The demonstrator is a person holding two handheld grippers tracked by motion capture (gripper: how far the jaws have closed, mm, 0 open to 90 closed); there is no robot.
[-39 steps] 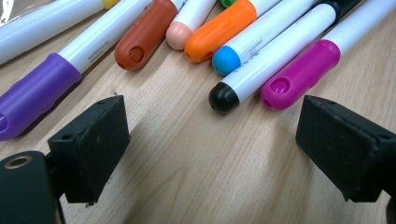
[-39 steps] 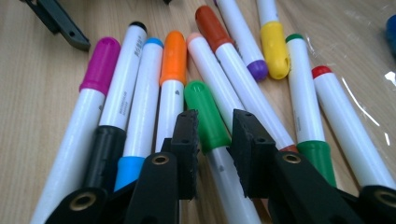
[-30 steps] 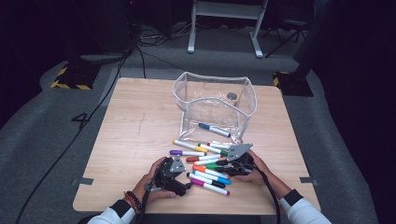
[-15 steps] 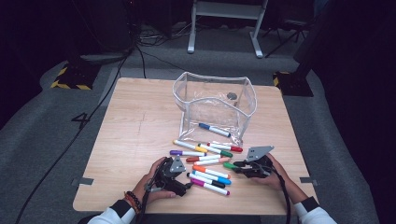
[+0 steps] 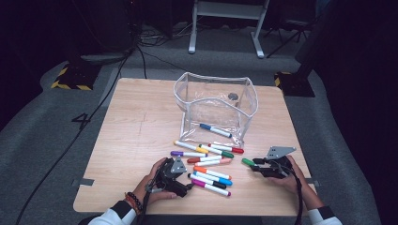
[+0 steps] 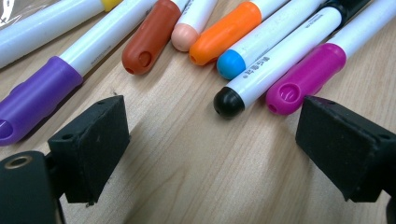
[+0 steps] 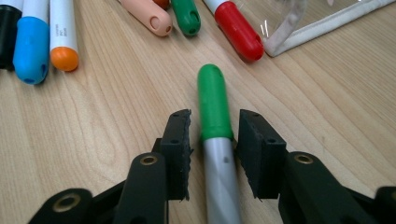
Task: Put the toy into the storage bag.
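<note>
**Green-capped marker held at the table's near right**

A green-capped marker (image 7: 214, 112) is clamped between the jaws of the right hand-held gripper (image 5: 261, 167), apart from the pile. The left hand-held gripper (image 5: 180, 183) is held wide open on the table (image 5: 136, 122), just before the scattered markers (image 5: 209, 161). Beyond them a clear pouch (image 5: 216, 105) is seen, one blue-capped marker (image 5: 215, 130) inside.

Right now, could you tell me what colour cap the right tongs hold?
Green, clearest in the right gripper view.
</note>
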